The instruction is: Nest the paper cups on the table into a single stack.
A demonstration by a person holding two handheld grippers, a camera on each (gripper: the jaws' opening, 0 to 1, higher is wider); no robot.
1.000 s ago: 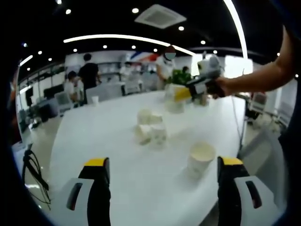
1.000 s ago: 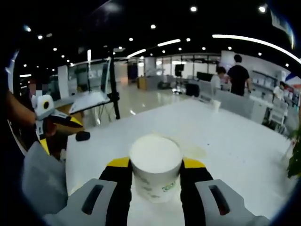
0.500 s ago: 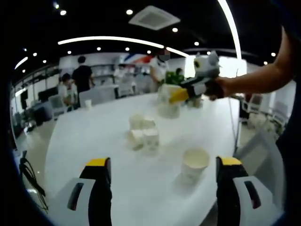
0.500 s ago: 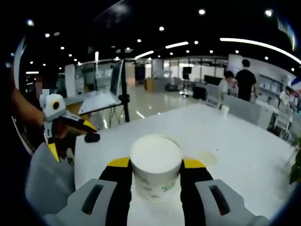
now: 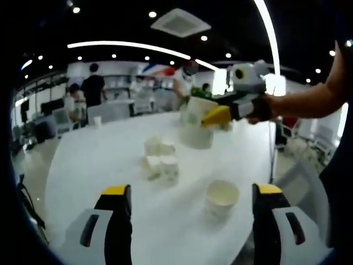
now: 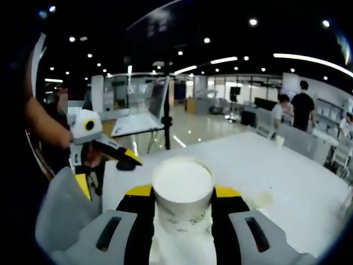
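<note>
White paper cups stand on a white table (image 5: 99,165). One upright cup (image 5: 222,199) sits just ahead of my left gripper (image 5: 192,192), which is open, its jaws wide apart. A small cluster of cups (image 5: 160,161) lies farther out. Beyond it my right gripper (image 5: 214,115) comes in from the right, shut on a cup (image 5: 196,107) held just above another cup (image 5: 196,137). In the right gripper view the held cup (image 6: 182,185) is squeezed between the jaws of my right gripper (image 6: 183,191), rim toward the camera. My left gripper (image 6: 107,171) appears there at the left.
The table edge curves along the left and near side. A single cup (image 5: 97,121) stands at the far edge, with people and desks behind it. A person's arm (image 5: 309,102) reaches in from the right. A tripod with a board (image 6: 160,113) stands on the floor beyond the table.
Both views have shifted with the hands. The right gripper, keeping hold of its cup, has come a little lower and closer over the cup behind the cluster. The left gripper stays open.
</note>
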